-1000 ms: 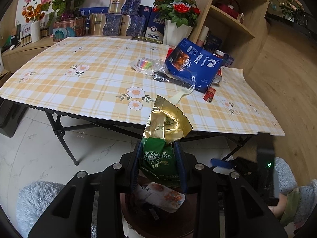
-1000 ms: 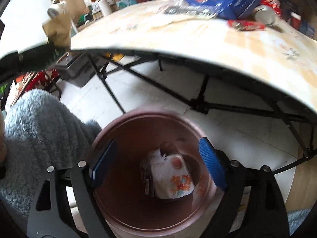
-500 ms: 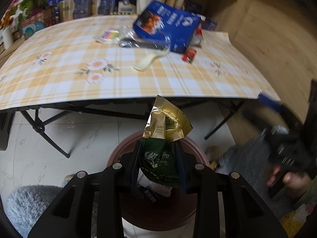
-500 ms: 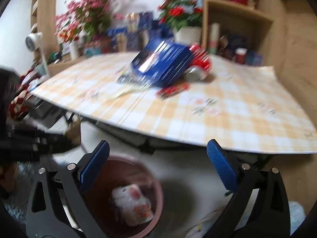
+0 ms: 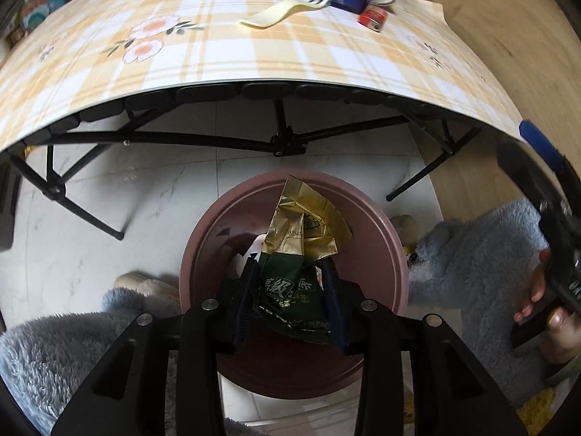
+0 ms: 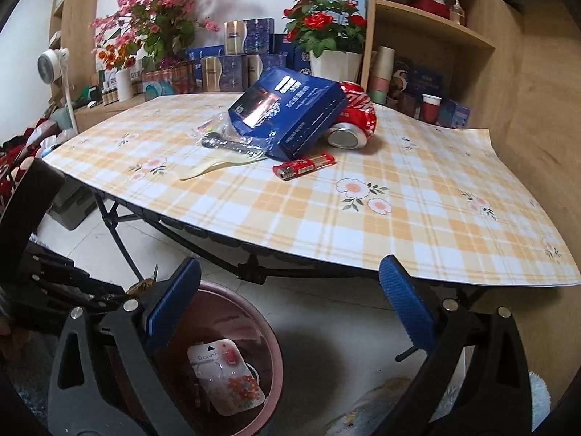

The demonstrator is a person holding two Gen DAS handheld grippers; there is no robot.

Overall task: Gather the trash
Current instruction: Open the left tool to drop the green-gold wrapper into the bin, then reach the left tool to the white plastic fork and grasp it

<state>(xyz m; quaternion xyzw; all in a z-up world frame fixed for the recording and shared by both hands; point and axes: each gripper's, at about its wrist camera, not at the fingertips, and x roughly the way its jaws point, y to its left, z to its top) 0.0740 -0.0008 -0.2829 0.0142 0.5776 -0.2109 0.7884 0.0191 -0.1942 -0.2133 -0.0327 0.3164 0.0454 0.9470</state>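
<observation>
Since a second ago the left gripper (image 5: pixel 290 292) has dropped from table height to just above the bin (image 5: pixel 385 225), and its view now looks nearly straight down into it, while the right gripper (image 6: pixel 290 309) has swung up from the bin mouth to face the table (image 6: pixel 363 225). A green and gold packet (image 5: pixel 301 254) sits between the left gripper's pads; the jaws have just eased apart a little, yet the pads still press its sides and it stands upright, its crumpled gold top fanning out over the bin's opening. Inside the bin, a white floral pack (image 6: pixel 227 381) lies on the bottom. The right gripper's jaws have just spread to their widest and hold nothing, its blue pads well apart over the near table edge. On the checked cloth, toward the far side, a blue box (image 6: pixel 290 112) leans on a crushed red can (image 6: pixel 354 118). Just in front of the box lie a red wrapper (image 6: pixel 303 165), a pale spoon (image 6: pixel 214 169) and a clear plastic bag (image 6: pixel 218 132) with something dark in it. At the right edge of the left view, a hand (image 5: pixel 552 312) grips the right gripper's handle.
</observation>
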